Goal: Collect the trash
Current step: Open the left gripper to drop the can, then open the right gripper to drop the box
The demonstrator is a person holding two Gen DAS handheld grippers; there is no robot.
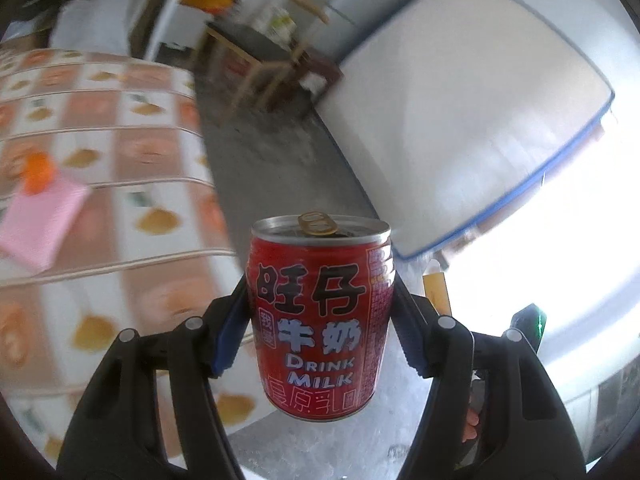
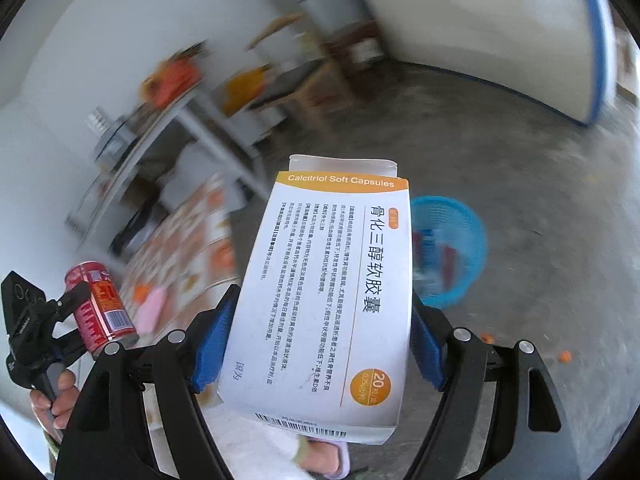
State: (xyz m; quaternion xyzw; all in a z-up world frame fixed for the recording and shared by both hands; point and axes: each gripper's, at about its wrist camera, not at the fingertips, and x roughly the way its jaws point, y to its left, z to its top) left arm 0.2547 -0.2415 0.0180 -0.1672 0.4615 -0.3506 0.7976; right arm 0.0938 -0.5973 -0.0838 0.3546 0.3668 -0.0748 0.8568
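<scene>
Left wrist view shows the left hand-held gripper (image 1: 320, 316) clamped on a red milk can (image 1: 320, 320) at lower centre of the frame, blue pads pressing both sides of its body. The can stands upright between the fingers — long axis vertical in the picture, pull-tab end toward the top and already opened. At left lies the surface (image 1: 120, 128) with its fruit-print cloth, a pink pad (image 1: 40, 224) and a small orange object (image 1: 38, 172) on it.

In the right wrist view, the right hand-held gripper (image 2: 320, 320) holds a white medicine box (image 2: 328, 300) by its long side edges. The box's long axis runs up the frame, away from the camera, with the orange-banded flap end farthest and the barcode end nearest. Just right of the box, on the grey floor, sits a blue basket (image 2: 460, 248) with some items already inside.

Judging by this, both pieces of trash are picked up and the carrying step is in hand. Next, each load needs bringing over the basket's mouth and releasing — likely the box first.
</scene>
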